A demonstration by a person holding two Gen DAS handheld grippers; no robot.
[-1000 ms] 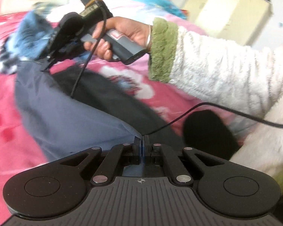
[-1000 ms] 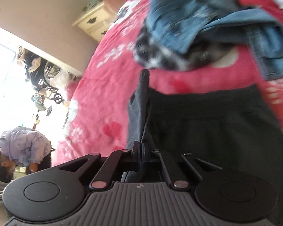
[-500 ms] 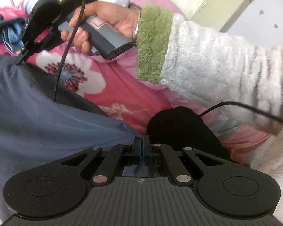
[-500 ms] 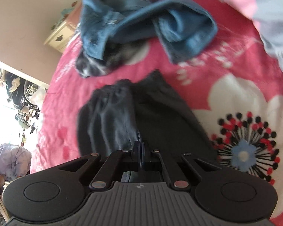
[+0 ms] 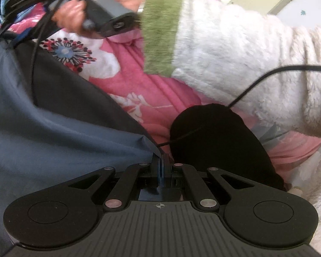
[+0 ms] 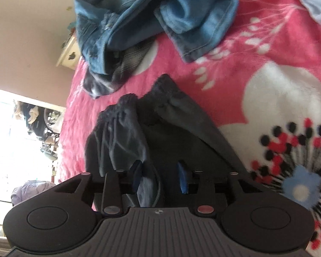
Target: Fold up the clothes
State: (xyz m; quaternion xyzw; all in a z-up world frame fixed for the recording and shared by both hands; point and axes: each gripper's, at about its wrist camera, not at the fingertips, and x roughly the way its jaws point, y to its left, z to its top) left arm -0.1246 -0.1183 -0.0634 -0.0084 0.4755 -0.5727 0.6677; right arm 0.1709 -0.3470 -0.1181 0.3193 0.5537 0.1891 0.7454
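Judging by how it drapes, the dark trousers (image 6: 160,132) are light, limp and a bit slick, so I expect any fold to slump unless I take it by an edge, ideally the gathered waistband or a hem corner, not the loose middle. They lie spread on the pink floral blanket (image 6: 278,49), with the crumpled jeans (image 6: 152,19) well apart beyond the waistband. My left gripper (image 5: 161,162) has its tongs pressed together, clamped on a corner of the grey-blue fabric (image 5: 53,141), which runs away from the tips in a smooth taut sheet. My right gripper (image 6: 159,176) has its tongs apart and opening; a fold of the cloth sits between the blue pads (image 6: 182,180), but they no longer press on it, so I judge that side released. From the left wrist I see what the right cannot: the person's hand (image 5: 100,2) wrapped round the other handle, the fluffy white sleeve (image 5: 235,64) with its green cuff, a black cable (image 5: 256,81) crossing it, and a black shape (image 5: 216,141) on the blanket that I can't identify. The right wrist alone gives me the puckered waistband, the jeans, a cream cabinet (image 6: 69,53) at the bed's edge, and a bright window with a figure bent low.
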